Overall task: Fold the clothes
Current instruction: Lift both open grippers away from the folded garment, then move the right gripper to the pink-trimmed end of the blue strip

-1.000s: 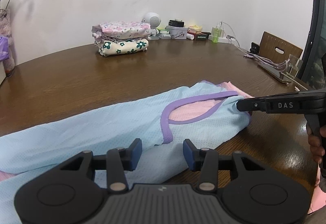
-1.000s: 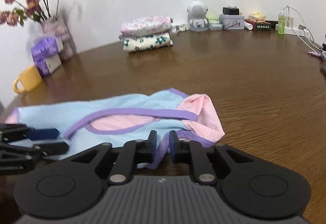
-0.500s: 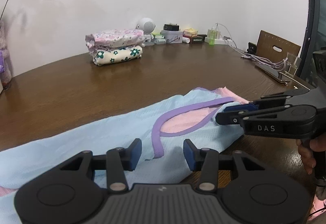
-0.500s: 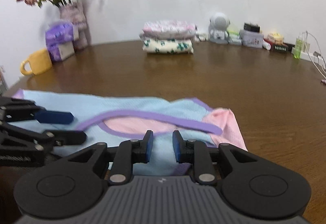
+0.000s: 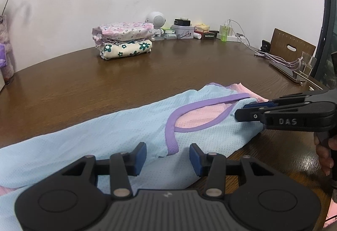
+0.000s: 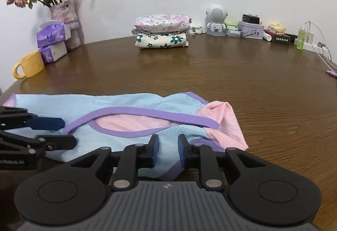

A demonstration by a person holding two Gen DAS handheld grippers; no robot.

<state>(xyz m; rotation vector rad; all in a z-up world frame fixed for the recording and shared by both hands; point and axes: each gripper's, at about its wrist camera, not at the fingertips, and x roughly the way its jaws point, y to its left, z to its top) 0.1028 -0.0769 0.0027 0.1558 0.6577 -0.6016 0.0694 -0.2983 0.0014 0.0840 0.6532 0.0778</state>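
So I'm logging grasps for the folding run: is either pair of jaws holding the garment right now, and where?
Nothing is held. Left gripper and right gripper stand open over the light blue mesh garment with purple trim.

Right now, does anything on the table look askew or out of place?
Only the light blue garment: it lies half folded, its pink end bunched and its purple trim twisted across the pink inside. The folded stack sits neat at the back of the table. Nothing looks spilled or damaged.
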